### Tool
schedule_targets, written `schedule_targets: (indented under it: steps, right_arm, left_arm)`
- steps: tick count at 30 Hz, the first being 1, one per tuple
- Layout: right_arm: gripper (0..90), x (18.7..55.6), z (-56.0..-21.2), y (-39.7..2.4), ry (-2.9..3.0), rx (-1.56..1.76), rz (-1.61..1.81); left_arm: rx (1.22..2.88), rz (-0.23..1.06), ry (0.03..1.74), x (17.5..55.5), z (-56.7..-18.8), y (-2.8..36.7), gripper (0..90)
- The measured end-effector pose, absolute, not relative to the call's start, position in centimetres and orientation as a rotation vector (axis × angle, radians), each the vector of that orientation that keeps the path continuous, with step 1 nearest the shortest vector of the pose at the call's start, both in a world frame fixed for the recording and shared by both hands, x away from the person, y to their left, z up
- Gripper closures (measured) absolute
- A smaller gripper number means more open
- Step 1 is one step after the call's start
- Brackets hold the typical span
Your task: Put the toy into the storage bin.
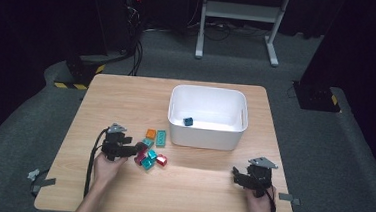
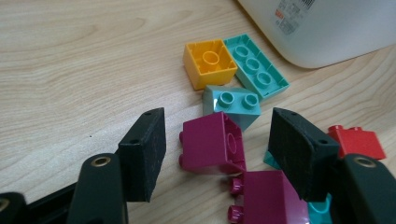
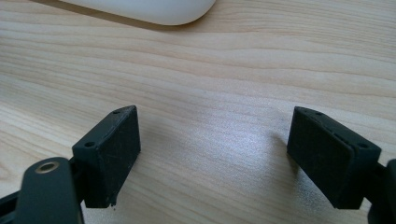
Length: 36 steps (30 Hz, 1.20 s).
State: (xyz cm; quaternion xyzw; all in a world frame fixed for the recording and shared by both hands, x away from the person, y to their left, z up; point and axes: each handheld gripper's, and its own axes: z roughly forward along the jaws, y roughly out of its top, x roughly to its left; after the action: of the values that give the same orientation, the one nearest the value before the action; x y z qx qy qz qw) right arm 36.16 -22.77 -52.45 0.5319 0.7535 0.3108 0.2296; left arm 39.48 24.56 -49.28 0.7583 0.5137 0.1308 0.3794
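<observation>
**Magenta brick framed between the left jaws**

Magenta plastic sits right in the frame of the left hand-held gripper (image 2: 217, 154): in the left gripper view a magenta brick (image 2: 212, 144) lies on its side between the two black jaws, studs pointing toward the left one, with a gap on either side. Spread jaws, nothing pinched; the pads are not pressing on it. That brick lies on the pale wood-grain counter (image 2: 70, 60), in front of the white bin (image 2: 327, 28) and near its front-left corner.

Close up, this view gives detail the high view cannot: a second magenta brick (image 2: 268, 198) just nearer than the first, studs out to the side; a pale teal brick (image 2: 233, 105) with two round studs, tilted, just beyond it toward the bin; an orange brick (image 2: 210, 63) turned hollow side up; a long teal brick (image 2: 254, 65) beside the orange one, close under the bin's wall; a red brick (image 2: 357, 142) past the right jaw. All glossy and hard-edged.

From the high view comes what the close-ups miss: a dark blue brick (image 1: 188, 121) lying inside the smooth, round-cornered bin, and both hands on the counter.

Over at the bin's front-right corner, the right hand-held gripper (image 3: 215, 154) holds its matte jaws wide apart over bare wood, gripping nothing.
</observation>
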Motion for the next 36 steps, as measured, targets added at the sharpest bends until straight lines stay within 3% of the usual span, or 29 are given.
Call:
schedule_targets:
  steps: [36]
  right_arm:
    - [17.2, 36.2, -52.4, -22.8, 2.073, 1.464, 0.855]
  left_arm:
    - [1.986, 0.374, 1.379, 40.6, -51.4, 24.0, 37.9]
